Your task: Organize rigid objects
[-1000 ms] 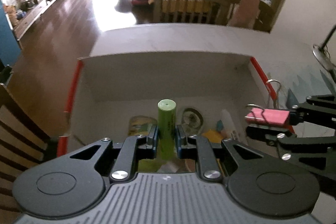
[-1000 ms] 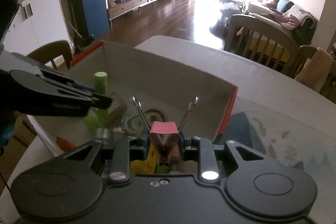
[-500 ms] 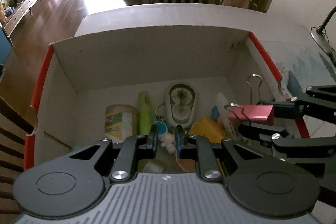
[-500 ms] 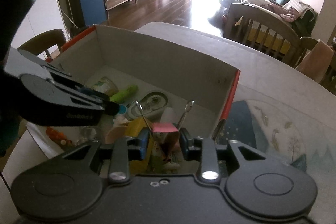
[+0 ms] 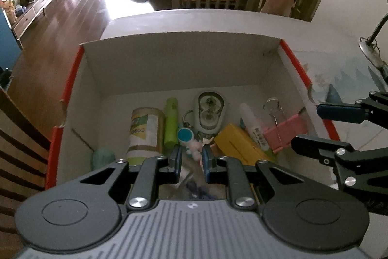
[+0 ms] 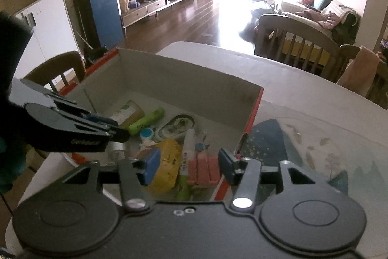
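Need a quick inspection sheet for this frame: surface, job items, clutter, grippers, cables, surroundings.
Surface: pale table with a patterned mat to the right of the box.
Job's things: cardboard box holds the pink binder clip, green tube, labelled can, yellow box, white glue stick, white oval case.
Clutter: small blue and white keychain figure among them.
Grippers: left gripper open and empty over the box; right gripper open above the clip.
Cables: nothing seen.
Surroundings: wooden chairs, sofa, blue cabinet.
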Tool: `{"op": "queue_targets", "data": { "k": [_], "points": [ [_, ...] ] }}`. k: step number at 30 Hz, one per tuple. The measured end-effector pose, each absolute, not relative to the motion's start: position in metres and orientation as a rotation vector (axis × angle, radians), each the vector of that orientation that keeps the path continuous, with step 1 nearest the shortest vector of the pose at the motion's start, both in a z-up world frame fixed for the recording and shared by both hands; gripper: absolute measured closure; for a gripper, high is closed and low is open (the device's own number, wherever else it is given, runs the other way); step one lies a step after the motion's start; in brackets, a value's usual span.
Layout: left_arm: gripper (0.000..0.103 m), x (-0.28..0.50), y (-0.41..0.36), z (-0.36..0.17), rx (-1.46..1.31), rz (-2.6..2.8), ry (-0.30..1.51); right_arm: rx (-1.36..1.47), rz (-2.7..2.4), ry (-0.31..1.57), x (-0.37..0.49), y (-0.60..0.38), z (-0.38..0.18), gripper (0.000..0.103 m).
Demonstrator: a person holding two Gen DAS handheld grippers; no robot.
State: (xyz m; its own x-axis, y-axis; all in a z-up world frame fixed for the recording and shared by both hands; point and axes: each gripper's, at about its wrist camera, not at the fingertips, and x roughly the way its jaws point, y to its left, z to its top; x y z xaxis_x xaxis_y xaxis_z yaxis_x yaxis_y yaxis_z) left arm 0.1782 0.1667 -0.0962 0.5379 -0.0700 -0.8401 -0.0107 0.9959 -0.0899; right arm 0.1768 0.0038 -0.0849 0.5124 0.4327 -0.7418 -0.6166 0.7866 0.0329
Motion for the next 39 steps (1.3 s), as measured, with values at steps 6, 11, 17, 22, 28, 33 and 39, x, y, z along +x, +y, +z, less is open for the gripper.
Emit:
{"op": "queue_targets", "data": {
  "k": [6,11,17,22,28,33,39],
  "points": [
    [0.086,0.159,0.164,-0.073,-0.092,-0.029,0.954,-0.203,0.658,0.770,0.160,-0.007,-0.065,0.046],
    [0.086,0.142,0.162,-0.053,-0.100,-0.019,0.907,-0.175,0.683,0.714,0.145,-0.013,-0.047,0.041],
    [0.086,0.122,0.159,-0.035,-0.109,-0.019,0.852,-0.147,0.704,0.660,0.129,-0.018,-0.032,0.035],
    [0.086,0.107,0.158,-0.023,-0.124,-0.019,0.810,-0.120,0.705,0.634,0.121,-0.026,-0.025,0.030],
    [0.054,0.096,0.159,-0.014,-0.151,0.003,0.782,-0.092,0.704,0.609,0.115,-0.036,-0.021,0.024],
    [0.026,0.085,0.156,-0.008,-0.143,0.034,0.726,-0.068,0.696,0.592,0.109,-0.045,-0.021,0.019],
    [0.025,0.073,0.155,-0.001,-0.149,0.027,0.682,-0.037,0.701,0.556,0.099,-0.053,-0.020,0.006]
  ]
}}
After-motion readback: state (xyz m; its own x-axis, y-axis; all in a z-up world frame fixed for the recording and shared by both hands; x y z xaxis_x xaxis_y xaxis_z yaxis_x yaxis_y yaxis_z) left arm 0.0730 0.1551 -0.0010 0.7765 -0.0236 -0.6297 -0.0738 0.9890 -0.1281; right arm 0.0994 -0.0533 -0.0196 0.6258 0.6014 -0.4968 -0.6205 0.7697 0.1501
